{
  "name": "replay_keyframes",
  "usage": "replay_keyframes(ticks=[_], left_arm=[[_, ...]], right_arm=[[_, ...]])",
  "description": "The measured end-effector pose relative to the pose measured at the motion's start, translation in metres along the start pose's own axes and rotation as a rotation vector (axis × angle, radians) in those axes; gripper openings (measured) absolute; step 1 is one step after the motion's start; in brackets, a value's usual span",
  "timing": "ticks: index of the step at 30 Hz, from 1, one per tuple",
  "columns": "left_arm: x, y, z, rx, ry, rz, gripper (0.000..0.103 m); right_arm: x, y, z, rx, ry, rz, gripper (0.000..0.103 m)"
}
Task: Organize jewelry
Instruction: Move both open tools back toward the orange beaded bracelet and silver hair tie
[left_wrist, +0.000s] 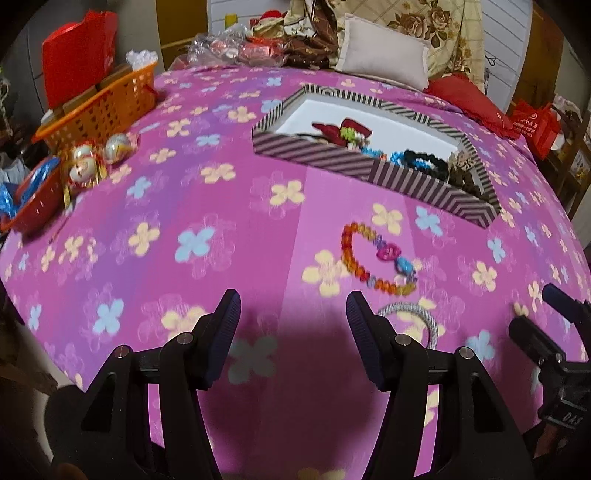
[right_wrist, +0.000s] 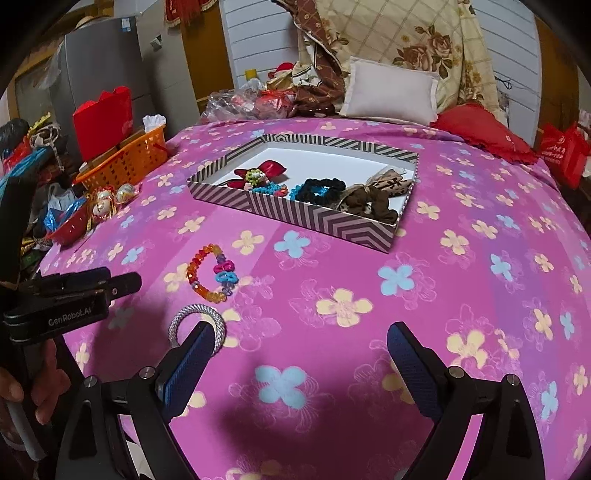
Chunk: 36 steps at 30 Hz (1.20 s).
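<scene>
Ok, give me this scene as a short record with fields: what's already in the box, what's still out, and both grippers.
surface: pink flowered cloth
box: striped tray, open
in box: red bow, black scrunchie, brown scrunchie
still out: beaded bracelet, silver ring, both on the cloth
left gripper: jaws open, empty
right gripper: jaws open, empty

Both fisheye views sit low over the pink flowered bedspread (left_wrist: 155, 206), each looking forward between its own gripper's fingers toward the pillows at the bed's far end. The left wrist view stands left of the right wrist view. Both share the striped box (left_wrist: 369, 170) (right_wrist: 317, 218), beaded bracelet (left_wrist: 373, 258) (right_wrist: 210, 273) and silver ring (left_wrist: 424, 317) (right_wrist: 199, 321).
</scene>
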<state>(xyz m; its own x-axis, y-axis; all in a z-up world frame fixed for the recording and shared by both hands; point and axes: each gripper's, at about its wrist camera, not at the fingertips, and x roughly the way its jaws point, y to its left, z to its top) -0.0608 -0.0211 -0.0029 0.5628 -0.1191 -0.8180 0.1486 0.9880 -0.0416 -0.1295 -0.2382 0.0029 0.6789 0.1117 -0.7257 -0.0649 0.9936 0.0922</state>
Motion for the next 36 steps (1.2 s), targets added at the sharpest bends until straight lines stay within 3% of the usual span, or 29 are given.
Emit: replay_keyframes(ticks=[13,24,36], left_arm=[[0.011,0.005,-0.006,-0.01,0.047,-0.009,0.059],[0.036,-0.007,0.021,0.0,0.09,-0.044,0.059],[0.058,-0.018,0.04,0.034,0.107,-0.033,0.059]], right_arm=[[0.01,0.013,-0.004,-0.062,0.026,0.006,0.093],[0.019,0.015,-0.007,-0.068,0.059,0.013,0.093],[0.026,0.012,-0.004,-0.068,0.073,0.025,0.093]])
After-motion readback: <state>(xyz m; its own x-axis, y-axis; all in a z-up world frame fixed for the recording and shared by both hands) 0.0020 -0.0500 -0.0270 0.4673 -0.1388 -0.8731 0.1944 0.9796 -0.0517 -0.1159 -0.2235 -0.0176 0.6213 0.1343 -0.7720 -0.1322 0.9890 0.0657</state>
